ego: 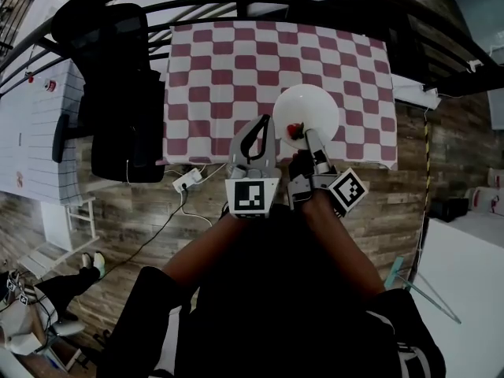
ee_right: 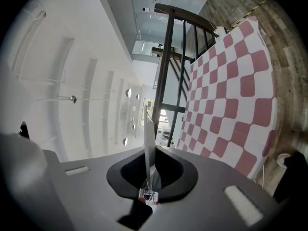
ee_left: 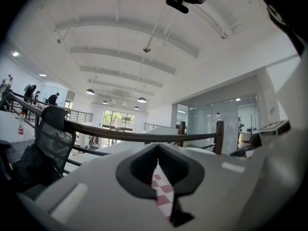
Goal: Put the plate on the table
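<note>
Subject surface: a table [ego: 220, 69] covered by a red-and-white checked cloth [ego: 236, 46] that hangs over the near edge. The plate [ego: 309, 109], white and round, is over the near right part of the table, just inside the near edge. It presents its full face to the head view. Contact between plate and cloth cannot be confirmed. The right gripper [ego: 303, 132] has its jaws closed on the plate's near rim; in the right gripper view the plate [ee_right: 148, 143] stands edge-on between the pads. The left gripper [ego: 264, 124] is just beside it, on the left, at the same near edge. Its jaws are closed together with nothing between them, and only a sliver of checked cloth shows past them in the left gripper view. Room: wood-plank floor [ego: 394, 211]. A black office chair [ego: 118, 93] stands at the table's left edge. A white power strip [ego: 187, 181] with its cable lies on the floor below the near left corner. A dark railing [ego: 197, 2] runs behind the far edge. White desks [ego: 31, 124] stand further left. Overhead is a white beamed ceiling [ee_left: 144, 32] with hanging lamps [ee_left: 141, 100], and a glass partition [ee_left: 226, 119] closes the far side.
</note>
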A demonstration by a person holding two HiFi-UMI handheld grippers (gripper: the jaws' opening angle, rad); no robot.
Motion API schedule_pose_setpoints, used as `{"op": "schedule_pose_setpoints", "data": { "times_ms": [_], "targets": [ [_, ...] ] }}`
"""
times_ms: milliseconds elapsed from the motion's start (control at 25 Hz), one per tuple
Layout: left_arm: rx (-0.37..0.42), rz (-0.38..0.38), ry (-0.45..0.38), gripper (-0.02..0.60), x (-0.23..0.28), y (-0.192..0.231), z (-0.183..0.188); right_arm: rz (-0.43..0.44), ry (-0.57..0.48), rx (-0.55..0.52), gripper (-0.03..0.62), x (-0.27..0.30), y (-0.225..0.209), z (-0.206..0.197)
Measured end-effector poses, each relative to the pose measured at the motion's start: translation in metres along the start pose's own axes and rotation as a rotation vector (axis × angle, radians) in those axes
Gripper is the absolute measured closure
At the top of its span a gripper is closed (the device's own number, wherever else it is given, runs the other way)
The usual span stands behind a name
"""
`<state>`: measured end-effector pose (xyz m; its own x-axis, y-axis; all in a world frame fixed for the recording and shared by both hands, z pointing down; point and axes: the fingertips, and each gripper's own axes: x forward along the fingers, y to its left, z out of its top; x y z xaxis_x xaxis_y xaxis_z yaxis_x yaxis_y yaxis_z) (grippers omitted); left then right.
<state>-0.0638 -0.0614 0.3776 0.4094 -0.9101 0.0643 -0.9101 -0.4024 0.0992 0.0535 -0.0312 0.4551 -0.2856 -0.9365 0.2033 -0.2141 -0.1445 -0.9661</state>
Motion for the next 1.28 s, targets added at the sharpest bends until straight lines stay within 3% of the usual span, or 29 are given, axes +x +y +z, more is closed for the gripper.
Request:
{"op": "schedule_pose_setpoints", "data": {
  "times_ms": [360, 680, 960, 1280],
  "targets": [
    [0.002, 0.019, 0.009, 0.571, 0.005, 0.043, 0.004, 0.027, -0.012, 0.042, 0.579, 0.035, 0.014, -0.018],
    [-0.032, 0.052, 0.04, 0.572, -0.003, 0.064, -0.016, 0.007, 0.045, 0.041, 0.579, 0.044, 0.004, -0.044],
    [-0.043, 0.066, 0.071, 0.572, -0.003, 0.06, -0.031, -0.045, 0.052, 0.032, 0.579, 0.046, -0.025, -0.038],
    [-0.021, 0.089, 0.092, 0.571, 0.012, 0.067, -0.03, -0.009, 0.054, 0.043, 0.579, 0.072, -0.039, -0.016]
  ]
}}
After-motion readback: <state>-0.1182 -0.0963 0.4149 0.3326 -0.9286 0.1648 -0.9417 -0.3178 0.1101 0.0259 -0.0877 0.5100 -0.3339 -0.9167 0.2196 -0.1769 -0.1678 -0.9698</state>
